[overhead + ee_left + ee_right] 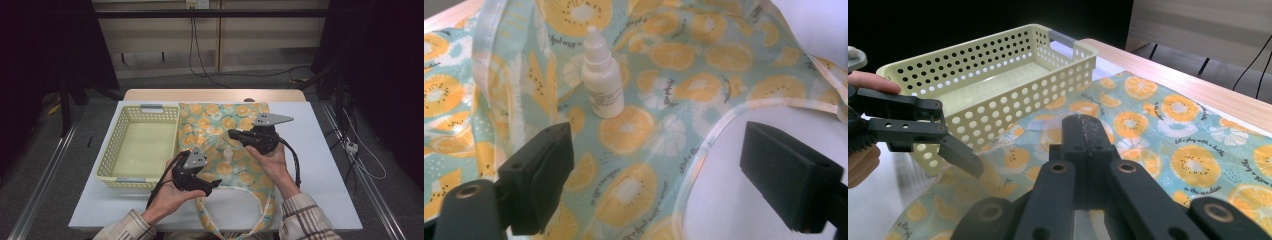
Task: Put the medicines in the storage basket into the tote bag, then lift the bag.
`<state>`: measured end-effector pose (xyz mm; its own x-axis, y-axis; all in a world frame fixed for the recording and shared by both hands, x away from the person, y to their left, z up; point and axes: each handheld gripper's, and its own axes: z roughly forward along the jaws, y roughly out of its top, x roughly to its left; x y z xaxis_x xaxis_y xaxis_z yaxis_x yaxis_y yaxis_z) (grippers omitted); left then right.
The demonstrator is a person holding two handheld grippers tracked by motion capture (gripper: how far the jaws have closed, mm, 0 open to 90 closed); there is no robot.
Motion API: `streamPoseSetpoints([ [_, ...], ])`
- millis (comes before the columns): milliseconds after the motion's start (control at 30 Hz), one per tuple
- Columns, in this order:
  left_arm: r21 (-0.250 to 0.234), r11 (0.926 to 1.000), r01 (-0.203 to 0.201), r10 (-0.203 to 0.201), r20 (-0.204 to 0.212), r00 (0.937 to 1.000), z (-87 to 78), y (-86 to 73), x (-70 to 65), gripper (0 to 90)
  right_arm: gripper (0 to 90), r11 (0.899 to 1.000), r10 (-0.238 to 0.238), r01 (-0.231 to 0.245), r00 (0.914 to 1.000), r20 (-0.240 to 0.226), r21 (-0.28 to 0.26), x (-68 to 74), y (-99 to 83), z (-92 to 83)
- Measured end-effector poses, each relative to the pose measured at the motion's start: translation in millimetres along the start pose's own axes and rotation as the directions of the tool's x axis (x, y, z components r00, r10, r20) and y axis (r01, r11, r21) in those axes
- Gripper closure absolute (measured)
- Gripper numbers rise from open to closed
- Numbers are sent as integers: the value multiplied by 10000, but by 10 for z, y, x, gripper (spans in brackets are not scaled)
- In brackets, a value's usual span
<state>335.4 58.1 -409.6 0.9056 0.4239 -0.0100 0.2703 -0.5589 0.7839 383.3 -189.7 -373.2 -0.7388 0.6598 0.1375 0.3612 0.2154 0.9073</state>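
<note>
While the basket sits left, a bottle stands on the bag.

Bright table, dark room all round.

From my feed the white table is evenly lit from above, shadows soft, while the surroundings fall to near black. In the left gripper view I see the dropper bottle slightly soft and washed out; the right gripper view blurs its own near jaws.
</note>
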Motion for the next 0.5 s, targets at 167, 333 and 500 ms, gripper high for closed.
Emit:
streamPoseSetpoints([
  [167,439,9982,-401,376,580,9976,119,-63,-89,201,900,10000,16,-16,10000,-15,3,8,-3,9],
  [333,876,9924,-860,793,776,9938,232,-92,-125,219,900,10000,12,-12,10000,-18,-36,-5,1,-6],
  [500,1202,9895,-798,705,792,9944,370,-135,-83,208,900,9999,96,-96,9999,65,74,-28,-16,12],
])
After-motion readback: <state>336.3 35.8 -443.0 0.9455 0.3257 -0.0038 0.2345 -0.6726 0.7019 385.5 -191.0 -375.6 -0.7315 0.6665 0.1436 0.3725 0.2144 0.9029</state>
